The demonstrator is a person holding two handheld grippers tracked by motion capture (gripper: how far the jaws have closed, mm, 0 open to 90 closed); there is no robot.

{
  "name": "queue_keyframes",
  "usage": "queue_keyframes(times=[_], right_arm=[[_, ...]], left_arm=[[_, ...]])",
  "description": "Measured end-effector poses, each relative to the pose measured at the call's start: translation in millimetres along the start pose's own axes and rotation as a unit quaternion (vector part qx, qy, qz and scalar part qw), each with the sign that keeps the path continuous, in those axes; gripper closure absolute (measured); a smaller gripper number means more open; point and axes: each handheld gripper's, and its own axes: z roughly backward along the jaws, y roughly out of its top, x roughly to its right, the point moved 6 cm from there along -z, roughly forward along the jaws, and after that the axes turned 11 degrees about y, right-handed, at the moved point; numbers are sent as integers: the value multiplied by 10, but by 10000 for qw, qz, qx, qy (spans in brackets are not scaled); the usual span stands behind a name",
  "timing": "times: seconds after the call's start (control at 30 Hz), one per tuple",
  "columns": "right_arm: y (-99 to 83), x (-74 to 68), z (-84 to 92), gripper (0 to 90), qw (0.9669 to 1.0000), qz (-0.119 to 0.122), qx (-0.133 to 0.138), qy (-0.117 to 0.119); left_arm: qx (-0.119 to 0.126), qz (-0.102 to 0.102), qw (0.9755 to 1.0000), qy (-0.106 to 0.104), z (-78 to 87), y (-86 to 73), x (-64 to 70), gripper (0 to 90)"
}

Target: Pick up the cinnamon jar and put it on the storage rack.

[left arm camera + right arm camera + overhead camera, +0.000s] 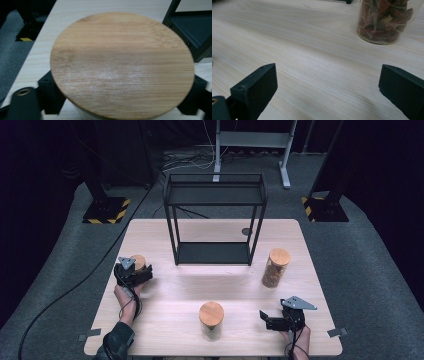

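Observation:
A jar with a round bamboo lid [122, 65] stands at the table's left side [139, 262]. My left gripper [134, 274] reaches around it from the near side. In the left gripper view its two black jaws sit tucked under the lid's rim on either side of the jar, against its wall. My right gripper [267, 319] rests low over the table near the front right, pointing left, and its jaws [327, 85] stand wide apart with only bare wood between them.
A second wooden-lidded jar [211, 320] stands front centre. A clear jar of reddish-brown dried pieces [275, 268] [387, 22] stands at the right. A black metal two-level shelf frame [215, 220] occupies the back middle of the pale wooden table [170, 295].

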Motion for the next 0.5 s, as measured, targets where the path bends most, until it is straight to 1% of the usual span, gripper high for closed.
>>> queue_keyframes(times=[0.07,0.17,0.5], right_arm=[[0,1,0,10,10000,-8,1,7],[0,0,2,10,10000,-4,12,5],[0,2,-2,10,10000,-14,-7,8]], left_arm=[[1,-12,10000,-3,-1,-5,-3,213],[24,23,10000,-11,3,-4,-15,247],[39,-62,9999,-102,10,-6,-16,252]])
